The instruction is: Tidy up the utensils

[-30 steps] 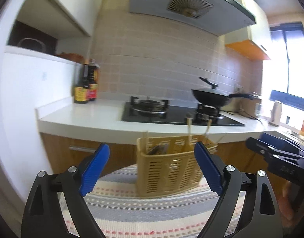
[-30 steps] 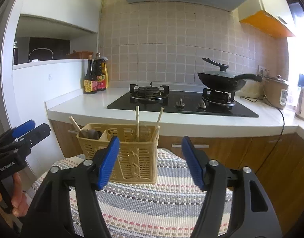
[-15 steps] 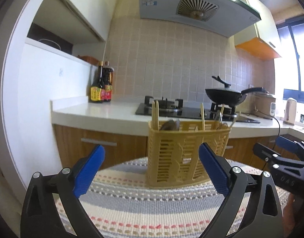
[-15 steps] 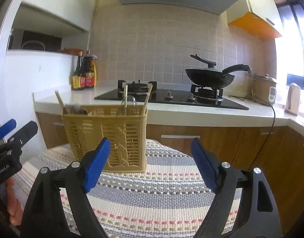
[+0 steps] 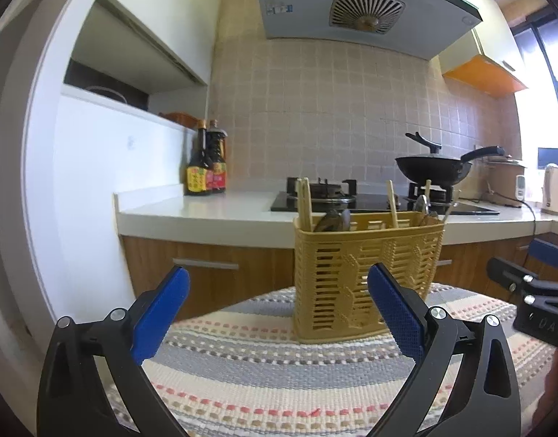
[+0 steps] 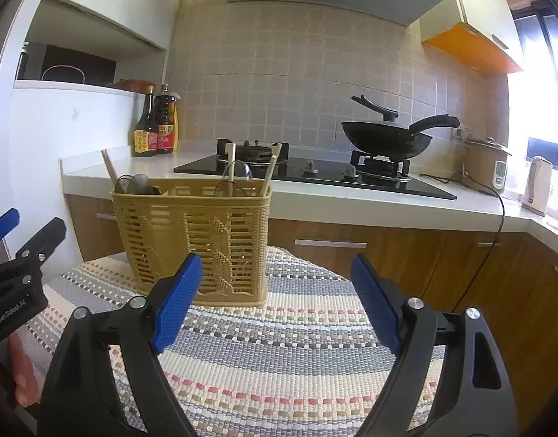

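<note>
The basket (image 5: pixel 366 276) stands upright on the striped mat (image 5: pixel 279 375), chopsticks (image 5: pixel 304 202) and spoons (image 6: pixel 237 176) poking above its rim. The left gripper (image 5: pixel 279 313) gapes empty before it; the right gripper (image 6: pixel 275 300), also empty, is opening just right of it. Probably best: descend onto one chopstick tip and lift it straight up, so the light basket isn't tipped.

Bright daylight from the blown-out window (image 5: pixel 550 83) at right, sharp focus, heavy fisheye curvature, dark vignetted corners.

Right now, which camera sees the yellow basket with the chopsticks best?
The right wrist view. The yellow basket shows two sides, and only its bottom edge sits behind a blue finger. In the left wrist view the basket stands behind that gripper's blue finger, which hides more of its front.
</note>
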